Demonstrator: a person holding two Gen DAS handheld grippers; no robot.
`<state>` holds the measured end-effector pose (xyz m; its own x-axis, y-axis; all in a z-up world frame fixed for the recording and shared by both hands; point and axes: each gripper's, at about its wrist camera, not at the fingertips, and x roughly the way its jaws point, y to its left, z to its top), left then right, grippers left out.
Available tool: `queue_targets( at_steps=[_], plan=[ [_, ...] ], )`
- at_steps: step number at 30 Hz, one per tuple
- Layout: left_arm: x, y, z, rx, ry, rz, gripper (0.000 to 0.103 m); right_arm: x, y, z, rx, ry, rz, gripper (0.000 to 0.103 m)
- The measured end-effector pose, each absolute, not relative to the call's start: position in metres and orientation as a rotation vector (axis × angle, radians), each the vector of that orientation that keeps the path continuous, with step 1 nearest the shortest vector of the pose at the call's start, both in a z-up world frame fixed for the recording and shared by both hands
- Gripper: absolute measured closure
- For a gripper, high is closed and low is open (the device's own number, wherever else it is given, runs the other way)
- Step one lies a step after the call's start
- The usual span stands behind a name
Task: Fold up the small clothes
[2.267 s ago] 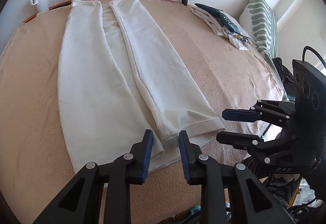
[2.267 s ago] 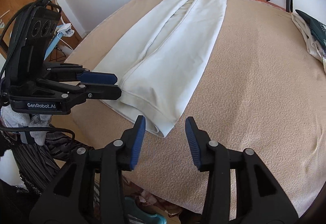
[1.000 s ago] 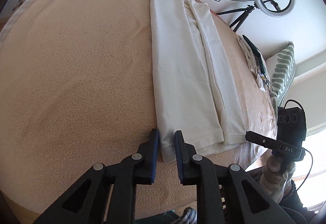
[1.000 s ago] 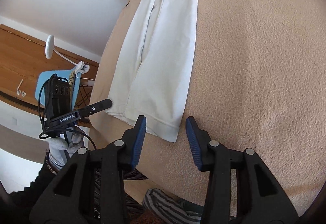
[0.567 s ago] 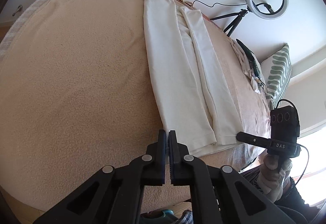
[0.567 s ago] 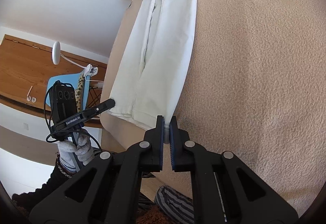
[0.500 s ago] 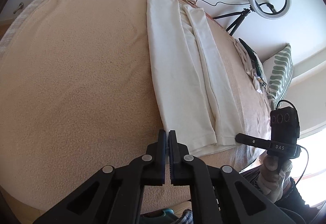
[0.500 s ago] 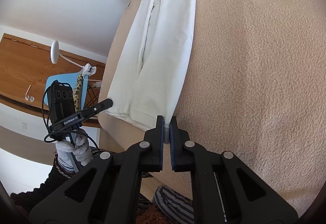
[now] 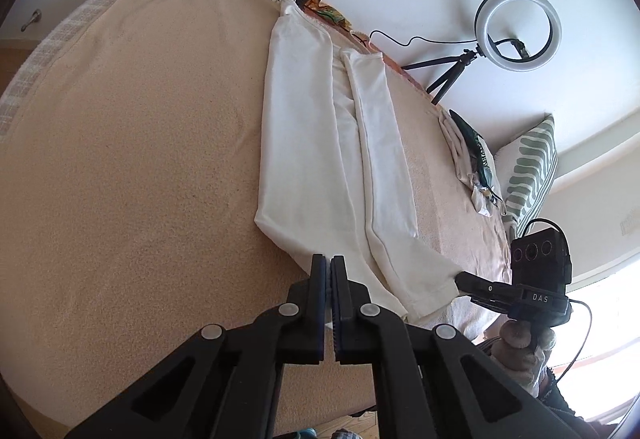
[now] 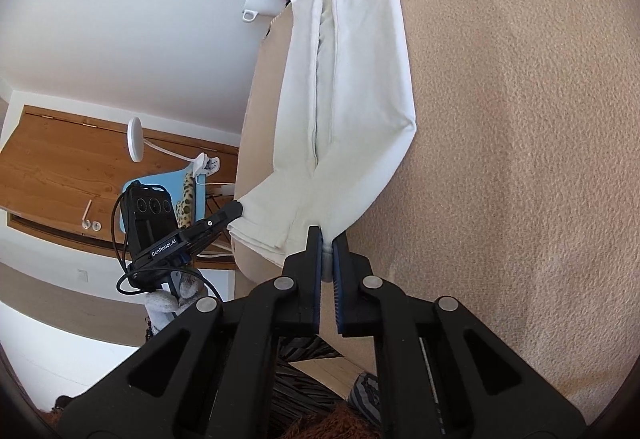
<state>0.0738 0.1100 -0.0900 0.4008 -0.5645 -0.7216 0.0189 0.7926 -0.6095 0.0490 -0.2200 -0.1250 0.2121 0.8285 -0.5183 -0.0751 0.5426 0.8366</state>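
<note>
I have both grippers clamped on the near hem of the long white cotton garment (image 9: 304, 143), which runs from centre frame to the top on the beige bed cover (image 9: 132, 159). The left gripper (image 9: 329, 271) pinches one corner, the right gripper (image 10: 327, 239) the other. The hem hangs lifted. Judged step: the lengthwise fold. Next I must carry both corners evenly toward the far end.

The right claw (image 9: 460, 279) housing reads "DAS"; the left claw (image 10: 236, 209) housing reads "GenRobot.AI".
</note>
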Motion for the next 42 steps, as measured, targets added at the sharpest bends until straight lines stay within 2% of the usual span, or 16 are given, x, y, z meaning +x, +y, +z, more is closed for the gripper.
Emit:
queue_targets(
  at_steps=[9,25,27,28,29,37,42],
  plan=[
    [0.124,0.118,-0.085,-0.602,1.073,-0.351,0.103,0.098,-0.22,-0.107,0.755,1.152,0.677,0.097],
    [0.181,0.117,-0.119,-0.557,1.132,-0.286,0.103,0.16,-0.217,-0.141,0.772,1.217,0.594,0.097],
    [0.183,0.117,-0.118,-0.556,1.125,-0.283,0.097,0.162,-0.217,-0.14,0.764,1.214,0.6,0.095],
    [0.183,0.117,-0.117,-0.555,1.121,-0.284,0.085,0.162,-0.218,-0.138,0.758,1.211,0.601,0.094],
    [0.182,0.118,-0.114,-0.55,1.113,-0.276,0.082,0.162,-0.218,-0.135,0.74,1.209,0.6,0.094],
    [0.158,0.108,-0.081,-0.419,1.009,-0.318,0.082,0.144,-0.205,-0.092,0.461,1.077,0.612,0.092],
    [0.149,0.074,-0.093,-0.276,1.082,-0.403,0.082,0.135,-0.172,-0.089,0.331,1.086,0.731,0.092]
  ],
)
